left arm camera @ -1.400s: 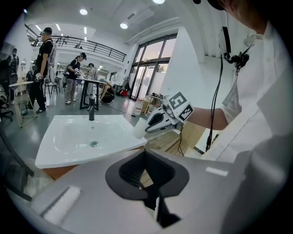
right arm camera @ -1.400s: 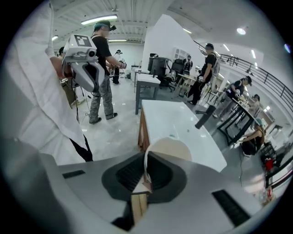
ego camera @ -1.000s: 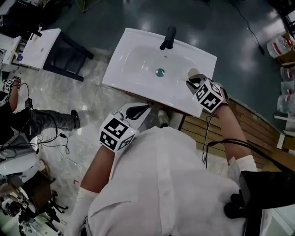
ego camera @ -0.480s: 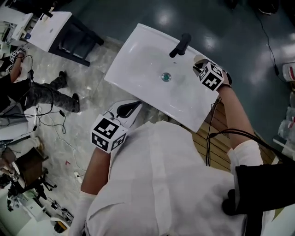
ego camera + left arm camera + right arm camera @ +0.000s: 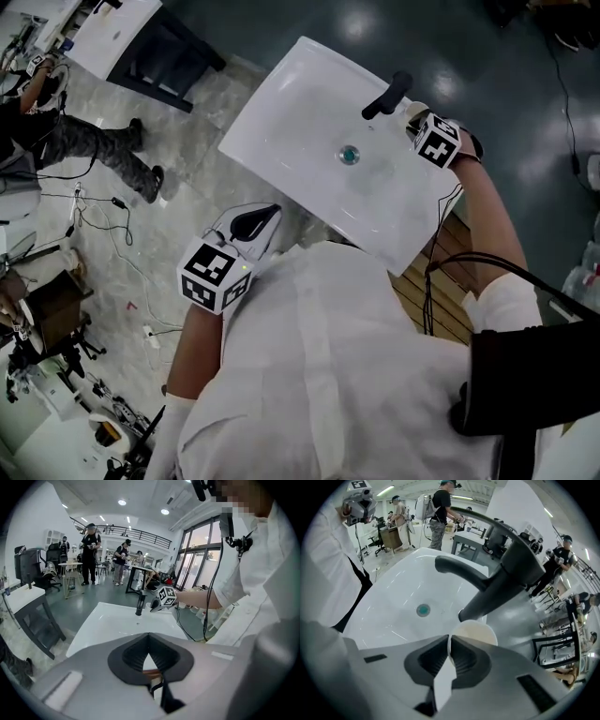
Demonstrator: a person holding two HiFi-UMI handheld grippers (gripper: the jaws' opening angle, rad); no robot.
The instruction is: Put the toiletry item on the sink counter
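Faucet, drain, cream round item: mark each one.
faucet (image 5: 506, 578), right gripper view, on its dark body.
drain (image 5: 350, 154), head view, centre of the green plug.
cream round item (image 5: 473, 632), right gripper view, its top face.

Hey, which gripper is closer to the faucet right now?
Right. The right gripper, holding a cream cup, is right beside the faucet at the sink's back edge; the left gripper hangs off the sink's near side, by the person's body.

Round, cream toiletry item (image 5: 472, 633), pinched at its rim by the right gripper (image 5: 449, 645); just beside the dark tap (image 5: 497, 581).
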